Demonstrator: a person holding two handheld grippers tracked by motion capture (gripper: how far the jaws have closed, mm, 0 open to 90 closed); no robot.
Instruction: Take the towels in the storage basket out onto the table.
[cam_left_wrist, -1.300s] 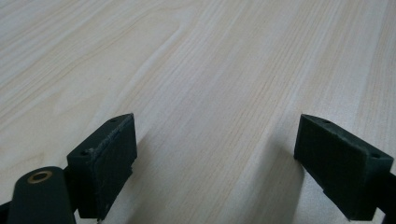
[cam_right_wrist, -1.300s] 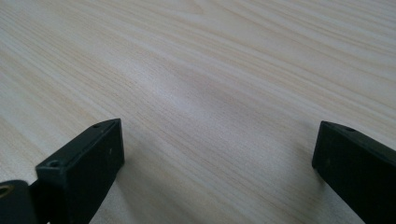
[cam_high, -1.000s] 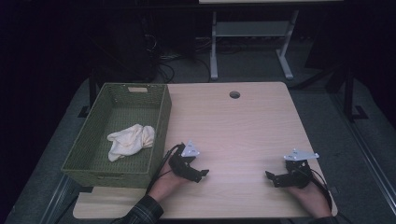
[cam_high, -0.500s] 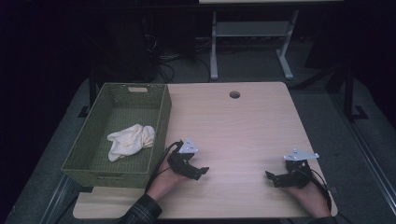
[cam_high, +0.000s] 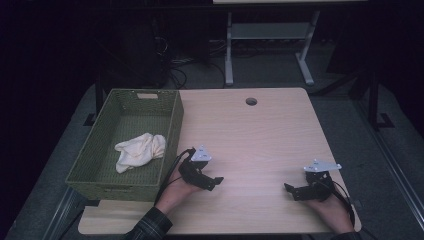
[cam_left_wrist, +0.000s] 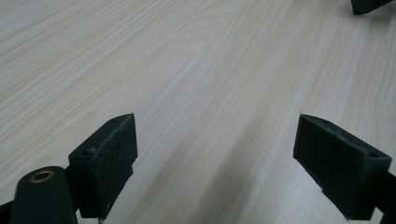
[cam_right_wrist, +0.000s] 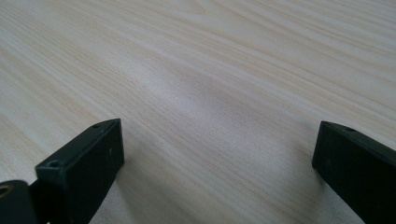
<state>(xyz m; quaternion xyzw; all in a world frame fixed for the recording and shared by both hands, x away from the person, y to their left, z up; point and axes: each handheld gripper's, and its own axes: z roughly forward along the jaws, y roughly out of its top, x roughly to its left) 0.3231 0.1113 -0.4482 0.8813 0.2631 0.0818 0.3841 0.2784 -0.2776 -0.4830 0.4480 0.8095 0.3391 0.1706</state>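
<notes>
My left gripper (cam_high: 214, 182) rests low over the pale wooden table (cam_high: 250, 140), just right of a green woven basket (cam_high: 90, 165), jaws pointing right. Its own view has the left gripper (cam_left_wrist: 217, 163) wide open over bare wood, nothing between the pads. My right gripper (cam_high: 291, 190) sits near the table's front right corner, jaws pointing left. The right gripper (cam_right_wrist: 219, 168) is likewise open over bare wood. A crumpled cream cloth (cam_high: 139, 150) lies inside the basket. The far tip of the right gripper (cam_left_wrist: 369, 5) peeks into the left gripper view's top right corner.
The basket takes up the table's left side, its right wall close to my left hand. A round cable hole (cam_high: 251, 101) sits near the table's far edge. Beyond the table stand a white desk frame (cam_high: 270, 45) and cables on a dark floor.
My left gripper has shifted slightly right and toward the front of the table. The right gripper has stayed where it was.
</notes>
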